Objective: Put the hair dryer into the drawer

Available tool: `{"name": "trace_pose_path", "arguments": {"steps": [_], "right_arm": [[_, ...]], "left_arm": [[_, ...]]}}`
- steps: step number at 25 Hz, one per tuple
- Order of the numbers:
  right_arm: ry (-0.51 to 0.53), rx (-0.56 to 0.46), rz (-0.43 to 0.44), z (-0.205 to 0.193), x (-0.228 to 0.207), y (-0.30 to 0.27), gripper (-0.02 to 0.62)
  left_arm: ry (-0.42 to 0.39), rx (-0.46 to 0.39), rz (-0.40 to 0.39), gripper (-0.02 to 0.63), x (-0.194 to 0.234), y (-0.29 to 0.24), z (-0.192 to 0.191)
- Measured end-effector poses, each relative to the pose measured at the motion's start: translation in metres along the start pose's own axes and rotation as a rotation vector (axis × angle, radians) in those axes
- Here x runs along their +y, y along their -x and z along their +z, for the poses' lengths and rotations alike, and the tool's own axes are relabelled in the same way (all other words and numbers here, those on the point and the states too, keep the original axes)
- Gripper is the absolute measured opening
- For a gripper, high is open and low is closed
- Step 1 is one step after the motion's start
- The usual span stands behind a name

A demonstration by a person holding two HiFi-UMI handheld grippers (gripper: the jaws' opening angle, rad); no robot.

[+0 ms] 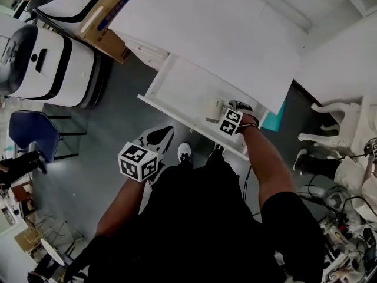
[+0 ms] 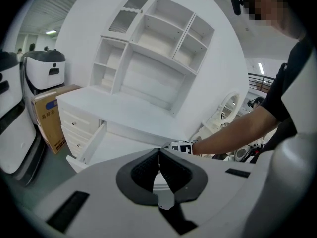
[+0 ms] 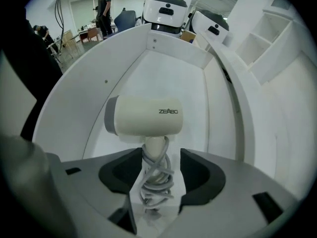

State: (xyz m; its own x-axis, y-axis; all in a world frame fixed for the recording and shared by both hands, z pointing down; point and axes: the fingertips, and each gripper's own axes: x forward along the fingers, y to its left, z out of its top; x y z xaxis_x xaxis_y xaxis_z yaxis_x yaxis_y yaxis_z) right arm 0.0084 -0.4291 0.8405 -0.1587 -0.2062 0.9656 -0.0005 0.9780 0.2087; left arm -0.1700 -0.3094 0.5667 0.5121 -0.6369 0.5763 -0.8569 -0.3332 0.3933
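The cream hair dryer (image 1: 213, 109) with a grey rear end lies inside the open white drawer (image 1: 177, 87), close to its front wall. In the right gripper view the hair dryer (image 3: 143, 115) has its barrel crosswise and its cord-wrapped handle (image 3: 157, 170) running back between my jaws. My right gripper (image 3: 161, 155) (image 1: 224, 109) stands open around that handle, with a thin gap at the right pad. My left gripper (image 1: 162, 135) (image 2: 159, 152) is shut and empty, held over the floor in front of the drawer (image 2: 94, 143).
The white dressing table top (image 1: 206, 34) overhangs the back of the drawer. Left of it are a cardboard box (image 1: 109, 16), two white machines (image 1: 53, 69) and a blue chair (image 1: 32, 134). A white chair (image 1: 336, 128) stands to the right. My shoe (image 1: 184, 152) is below the drawer front.
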Motion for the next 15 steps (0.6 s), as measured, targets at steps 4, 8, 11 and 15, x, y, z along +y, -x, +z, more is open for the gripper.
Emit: {"name": "trace_pose_path", "arguments": {"steps": [4, 8, 11, 15], "right_arm": [[-0.113, -0.015, -0.079, -0.003, -0.013, 0.033, 0.23], [-0.345, -0.136, -0.145, 0.01, -0.019, 0.083, 0.229], [-0.621, -0.317, -0.139, 0.028, -0.016, 0.135, 0.224], [-1.106, -0.64, 0.013, 0.044, 0.006, 0.196, 0.191]], "left_arm": [[-0.049, -0.012, -0.068, 0.011, 0.0, 0.001, 0.011], [-0.097, -0.011, -0.129, 0.011, -0.001, 0.006, 0.014], [-0.138, -0.01, -0.182, 0.011, -0.005, 0.008, 0.019], [-0.198, -0.006, -0.269, 0.011, -0.021, 0.004, 0.019]]}}
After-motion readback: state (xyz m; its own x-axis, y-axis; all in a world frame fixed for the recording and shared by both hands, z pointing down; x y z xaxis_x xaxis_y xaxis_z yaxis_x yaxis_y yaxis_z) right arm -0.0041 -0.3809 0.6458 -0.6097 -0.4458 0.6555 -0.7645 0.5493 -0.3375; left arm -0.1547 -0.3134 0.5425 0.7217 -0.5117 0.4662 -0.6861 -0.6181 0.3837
